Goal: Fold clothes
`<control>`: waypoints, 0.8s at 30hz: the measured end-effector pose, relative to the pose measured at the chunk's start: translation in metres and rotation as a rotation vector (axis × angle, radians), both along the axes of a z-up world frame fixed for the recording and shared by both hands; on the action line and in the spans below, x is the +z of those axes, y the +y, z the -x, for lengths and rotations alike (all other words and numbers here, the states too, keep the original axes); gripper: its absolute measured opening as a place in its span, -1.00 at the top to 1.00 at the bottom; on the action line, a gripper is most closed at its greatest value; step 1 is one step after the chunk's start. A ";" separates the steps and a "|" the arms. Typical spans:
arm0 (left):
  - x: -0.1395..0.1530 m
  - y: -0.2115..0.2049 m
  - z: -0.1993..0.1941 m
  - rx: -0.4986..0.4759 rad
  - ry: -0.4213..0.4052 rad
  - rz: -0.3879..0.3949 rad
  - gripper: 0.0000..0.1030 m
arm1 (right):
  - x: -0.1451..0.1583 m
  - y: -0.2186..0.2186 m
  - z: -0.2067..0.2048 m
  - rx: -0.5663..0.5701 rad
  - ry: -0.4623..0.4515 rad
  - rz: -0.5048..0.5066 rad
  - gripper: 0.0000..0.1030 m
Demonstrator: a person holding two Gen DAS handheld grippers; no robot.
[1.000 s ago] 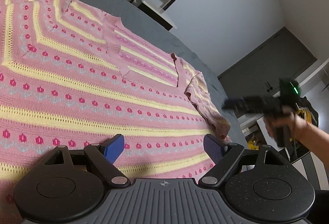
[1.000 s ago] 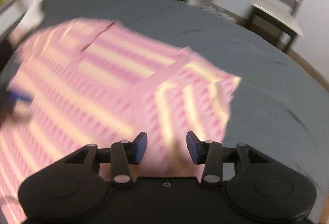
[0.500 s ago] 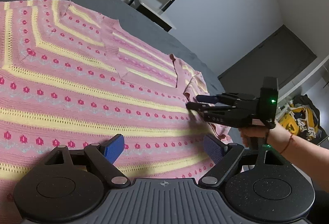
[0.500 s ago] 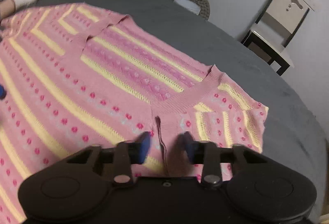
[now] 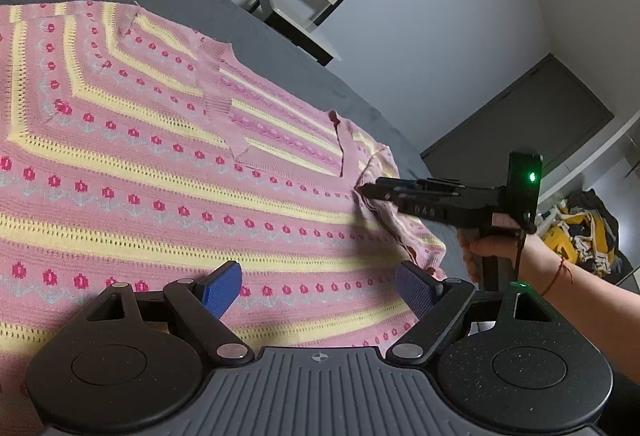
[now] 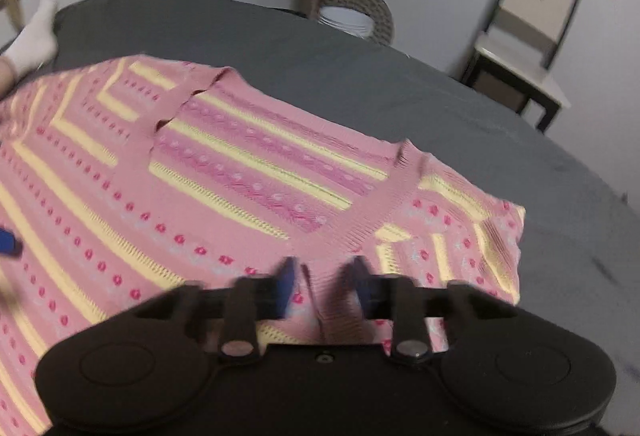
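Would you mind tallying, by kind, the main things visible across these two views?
Pink striped knit sweater: 1
Handheld grippers, left gripper and right gripper: 2
Chair: 1
Round woven basket: 1
Grey bed cover: 1
Total: 6

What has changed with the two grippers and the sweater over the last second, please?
The right gripper swung in from off the bed to the sweater by its short sleeve; its fingers straddle a fabric ridge, not yet shut. The left gripper stayed open, hovering; the sweater stayed flat.
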State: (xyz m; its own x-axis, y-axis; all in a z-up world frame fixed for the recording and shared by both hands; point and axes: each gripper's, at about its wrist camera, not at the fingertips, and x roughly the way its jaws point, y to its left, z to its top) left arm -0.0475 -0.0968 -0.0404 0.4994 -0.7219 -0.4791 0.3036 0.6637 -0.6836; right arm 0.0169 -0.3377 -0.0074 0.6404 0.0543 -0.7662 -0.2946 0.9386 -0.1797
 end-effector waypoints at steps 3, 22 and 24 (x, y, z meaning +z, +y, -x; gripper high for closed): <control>0.001 0.000 0.000 0.000 0.000 -0.001 -0.63 | -0.007 0.003 0.000 -0.012 0.006 0.023 0.40; -0.002 -0.005 0.000 -0.023 0.008 -0.011 -0.63 | 0.013 -0.044 0.002 -0.147 0.006 -0.441 0.45; -0.003 -0.004 0.000 -0.020 0.012 -0.012 -0.63 | 0.026 -0.058 0.007 -0.146 -0.014 -0.457 0.19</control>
State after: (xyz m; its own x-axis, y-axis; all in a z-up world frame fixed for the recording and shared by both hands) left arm -0.0476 -0.1012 -0.0433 0.4795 -0.7255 -0.4937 0.3085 0.6660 -0.6792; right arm 0.0098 -0.3957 0.0186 0.6768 0.2922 -0.6757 -0.1539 0.9537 0.2583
